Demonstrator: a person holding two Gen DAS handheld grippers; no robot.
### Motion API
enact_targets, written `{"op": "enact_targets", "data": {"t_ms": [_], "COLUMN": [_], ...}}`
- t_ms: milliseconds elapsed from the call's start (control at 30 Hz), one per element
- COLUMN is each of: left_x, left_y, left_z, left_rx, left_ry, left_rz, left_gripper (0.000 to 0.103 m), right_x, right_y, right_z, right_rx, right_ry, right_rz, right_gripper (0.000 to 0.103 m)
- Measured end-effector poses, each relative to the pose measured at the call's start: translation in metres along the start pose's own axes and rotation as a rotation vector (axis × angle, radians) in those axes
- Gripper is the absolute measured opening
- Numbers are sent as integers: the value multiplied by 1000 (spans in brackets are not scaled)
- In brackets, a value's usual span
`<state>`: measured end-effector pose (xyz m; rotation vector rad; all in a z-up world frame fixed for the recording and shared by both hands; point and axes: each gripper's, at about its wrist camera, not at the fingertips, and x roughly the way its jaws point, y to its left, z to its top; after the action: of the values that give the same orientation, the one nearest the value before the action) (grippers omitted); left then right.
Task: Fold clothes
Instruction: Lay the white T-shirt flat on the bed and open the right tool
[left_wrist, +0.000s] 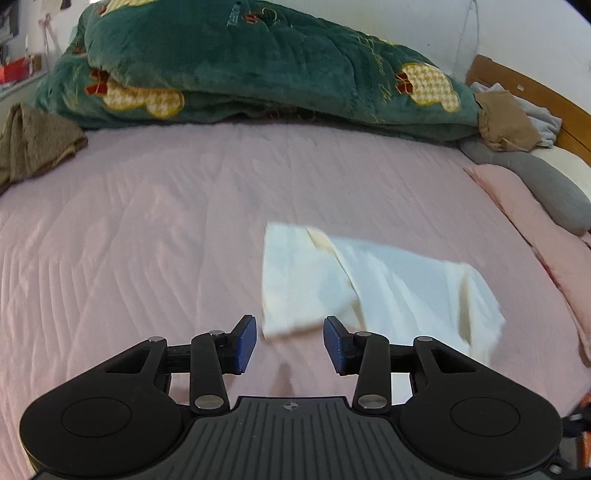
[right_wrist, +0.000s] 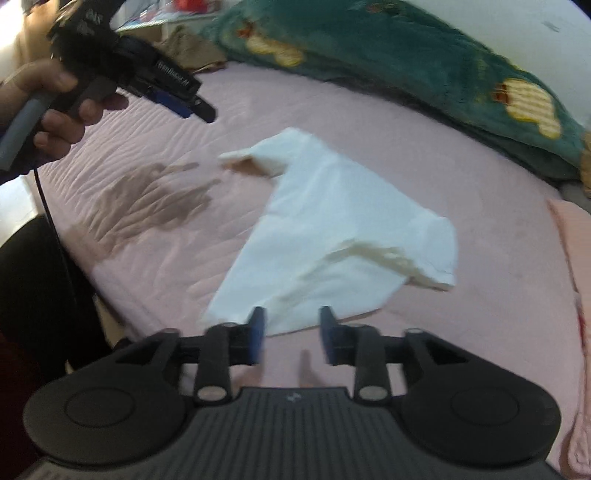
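Cream-white cloth garment (left_wrist: 373, 284), partly folded and rumpled, lies on the pink quilted bedspread (left_wrist: 147, 229), toward the right half of the bed in the left wrist view. One corner is turned up at its far end (right_wrist: 255, 155); a loose fold shows along the right edge. Image of the cloth is motion-blurred.

Left tongs (left_wrist: 290, 341): blue pads (left_wrist: 245, 343) parted at a moderate gap, nothing between them. The near edge of the garment lies just beyond the tips, not gripped. In the right wrist view the same tool (right_wrist: 177, 99) appears upper left, held above the bedspread by a person's hand (right_wrist: 62, 110), clear of the cloth.

Right tongs (right_wrist: 293, 334): pads apart at a moderate gap, empty. The garment's near corner sits just past the tips; contact with the left pad cannot be judged through the blur.

Surroundings: dark green plush quilt with yellow houndstooth bear patches (left_wrist: 258, 66) heaped along the far side of the bed. Brown knitted cloth (left_wrist: 33, 144) at far left. Grey bolster pillow (left_wrist: 554, 188) and wooden headboard (left_wrist: 535, 96) at right.
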<state>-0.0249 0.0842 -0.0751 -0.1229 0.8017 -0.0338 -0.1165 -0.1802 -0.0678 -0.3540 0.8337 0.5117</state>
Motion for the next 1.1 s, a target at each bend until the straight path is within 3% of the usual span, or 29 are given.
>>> {"op": "enact_targets", "data": {"t_ms": [267,467,600,667,1100], "left_x": [74,146,187,202,223], "left_y": [12,19,21,25,17], "left_z": [61,85,91,92,89], "left_rx": [143,231,276,260,302], "left_ry": [25,62,87,111,108], "left_rz": [14,-56,-106,-140,-187], "left_gripper": [47,46,41,26,24], "right_x": [18,45,63,68,82], "right_y": [-8,0,2,4,10], "right_z": [31,51,54,53,55], "right_rx": [65,122,150,153,168], "right_ry": [-38,-7,42,63,97], "right_rz": [-40,-14,0,8,40], "right_gripper": [47,50,52,53,56]}}
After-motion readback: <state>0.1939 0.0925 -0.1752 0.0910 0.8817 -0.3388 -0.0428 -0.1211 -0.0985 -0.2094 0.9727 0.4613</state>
